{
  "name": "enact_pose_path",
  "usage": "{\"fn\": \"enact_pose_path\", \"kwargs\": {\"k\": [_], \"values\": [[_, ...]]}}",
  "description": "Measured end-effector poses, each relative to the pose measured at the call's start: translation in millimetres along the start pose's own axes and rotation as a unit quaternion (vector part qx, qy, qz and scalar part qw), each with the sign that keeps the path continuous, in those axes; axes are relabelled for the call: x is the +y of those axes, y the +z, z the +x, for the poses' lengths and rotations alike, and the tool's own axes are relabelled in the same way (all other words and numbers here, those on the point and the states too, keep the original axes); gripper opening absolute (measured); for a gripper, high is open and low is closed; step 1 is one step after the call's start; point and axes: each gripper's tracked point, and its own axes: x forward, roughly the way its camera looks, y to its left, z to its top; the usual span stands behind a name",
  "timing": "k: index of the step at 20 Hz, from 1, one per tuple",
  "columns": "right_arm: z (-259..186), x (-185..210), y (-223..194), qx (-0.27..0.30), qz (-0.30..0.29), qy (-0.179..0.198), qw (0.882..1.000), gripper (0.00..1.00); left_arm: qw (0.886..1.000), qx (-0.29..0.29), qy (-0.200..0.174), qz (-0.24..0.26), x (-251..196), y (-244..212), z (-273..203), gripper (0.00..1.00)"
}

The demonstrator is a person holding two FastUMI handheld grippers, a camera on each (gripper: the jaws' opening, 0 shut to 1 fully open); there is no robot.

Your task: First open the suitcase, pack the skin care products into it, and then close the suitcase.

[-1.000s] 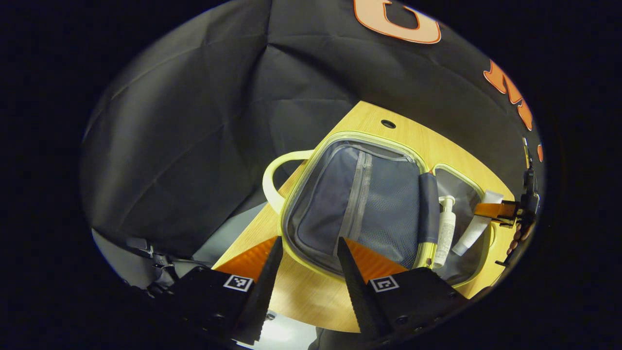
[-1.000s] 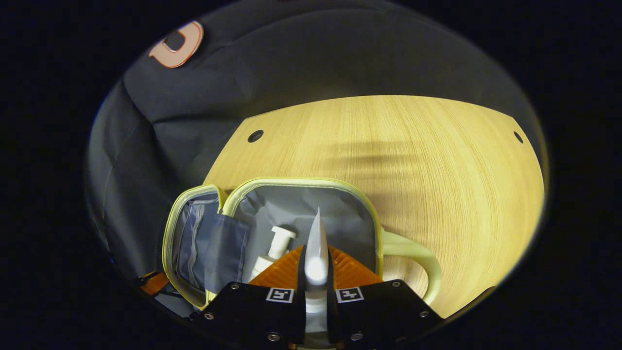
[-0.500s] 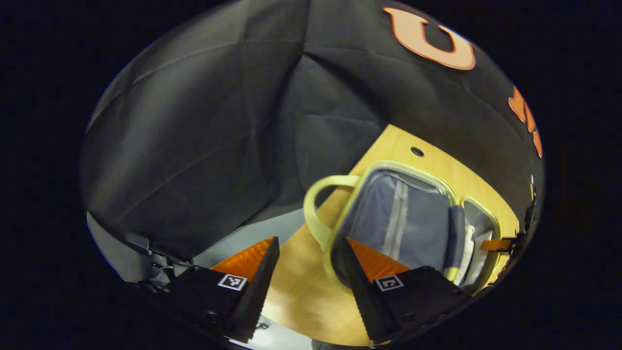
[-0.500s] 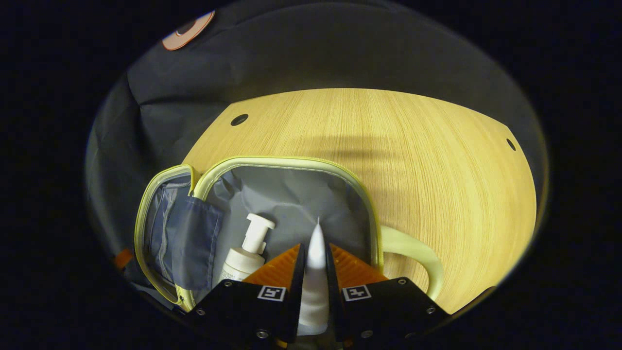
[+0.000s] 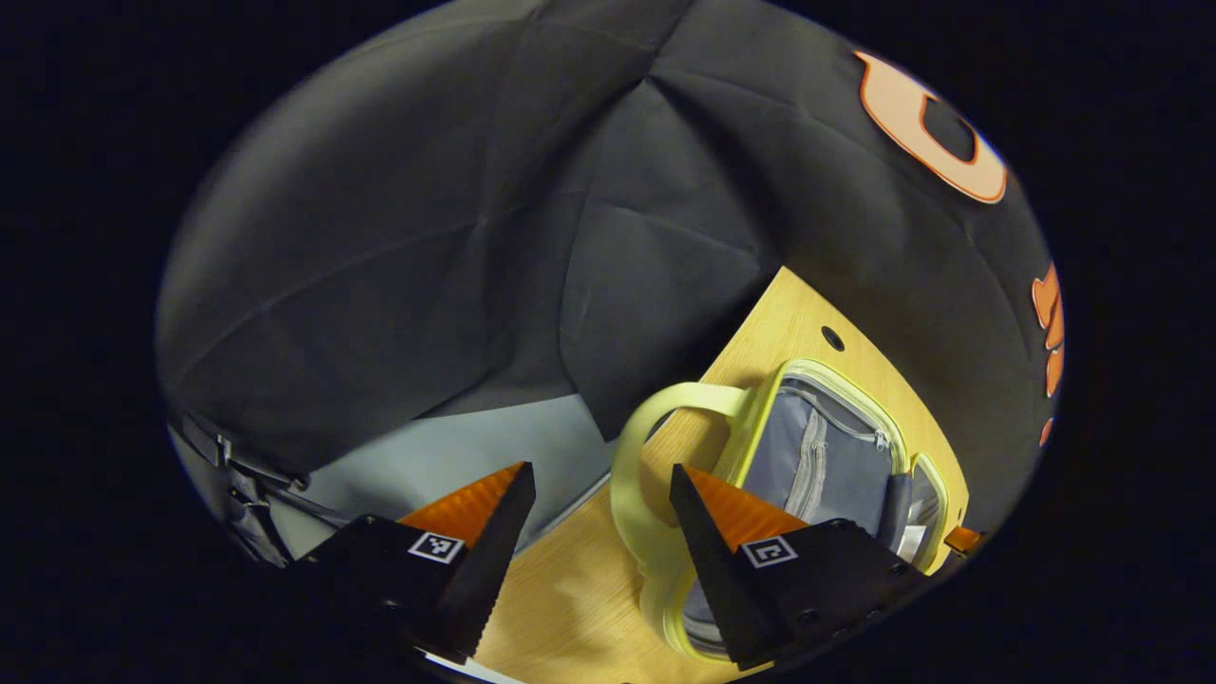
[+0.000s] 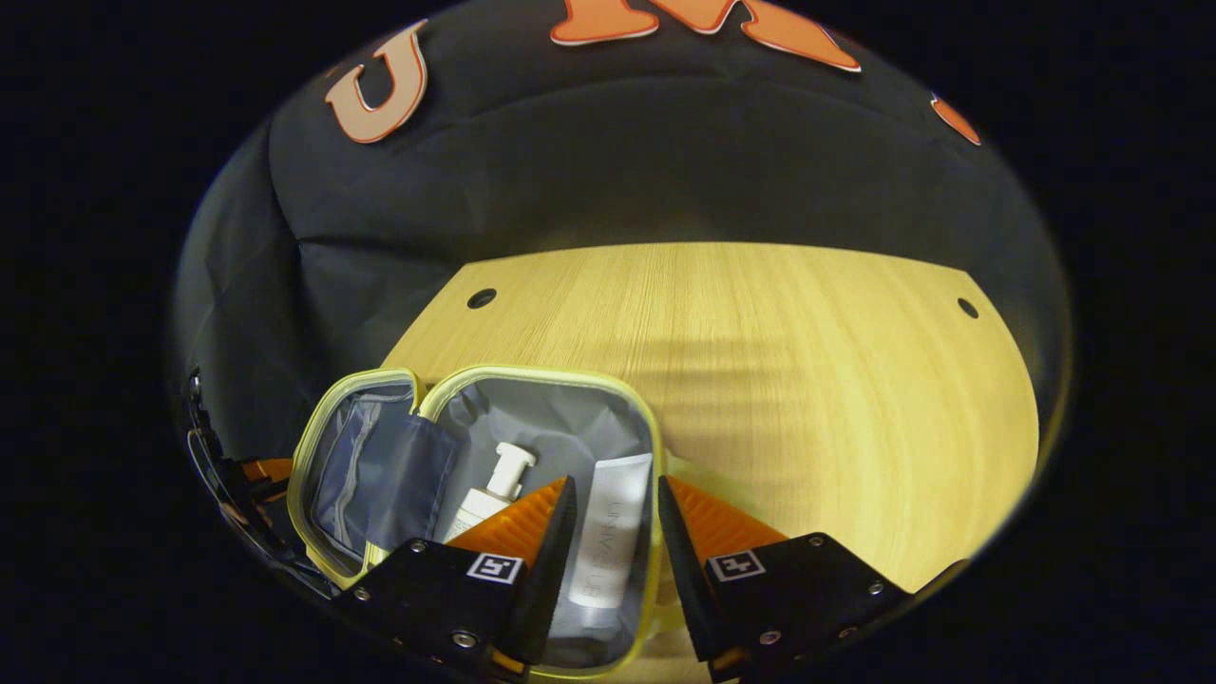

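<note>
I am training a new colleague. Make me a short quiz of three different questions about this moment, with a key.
1. True or false: the right gripper is shut on the white tube.
2. Which lies beside the tube in the open suitcase? A) pump bottle B) comb C) towel
3. Fill in: the left gripper is ____.

Key: 1 false, the tube lies loose in the suitcase; 2 A; 3 open.
</note>
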Motion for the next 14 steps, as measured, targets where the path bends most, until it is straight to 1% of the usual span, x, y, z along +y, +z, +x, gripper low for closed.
{"fn": "enact_pose_path", "kwargs": {"k": [2,3,4,6,7,8,9,10,11,12,13,14], "values": [[-21,-8,10,-0.026,0.004,0.002,1.0,0.62,0.999,0.016,-0.021,-0.031,-6,-6,17,0.89],[-28,-13,15,-0.037,0.006,0.001,0.999,0.64,0.998,0.026,-0.034,-0.045,-9,-10,23,0.81],[-38,-19,20,-0.048,0.008,-0.007,0.999,0.65,0.997,0.029,-0.041,-0.051,-12,-10,29,0.77],[-56,-30,35,-0.081,0.014,-0.018,0.996,0.68,0.996,0.031,-0.056,-0.059,-20,-10,33,0.53],[-68,-37,45,-0.105,0.014,-0.024,0.994,0.69,0.996,0.029,-0.056,-0.061,-24,-12,28,0.38],[-76,-45,51,-0.119,0.009,-0.033,0.992,0.69,0.997,0.03,-0.058,-0.051,-25,-11,33,0.22],[-84,-52,55,-0.131,0.003,-0.041,0.991,0.69,0.997,0.023,-0.057,-0.049,-26,-7,29,0.21],[-92,-57,58,-0.141,-0.002,-0.05,0.989,0.69,0.997,0.023,-0.065,-0.03,-29,-8,26,0.13],[-98,-64,61,-0.151,-0.005,-0.057,0.987,0.69,0.998,0.008,-0.057,-0.027,-28,-1,22,0.13],[-106,-69,65,-0.162,-0.007,-0.062,0.985,0.69,0.998,0.009,-0.06,-0.014,-36,0,13,0.03],[-115,-75,69,-0.176,-0.013,-0.067,0.982,0.69,0.998,-0.006,-0.058,0.005,-40,7,3,0.03],[-121,-79,71,-0.183,-0.02,-0.072,0.98,0.69,0.997,-0.024,-0.059,0.036,-46,16,-9,0.03]]}}
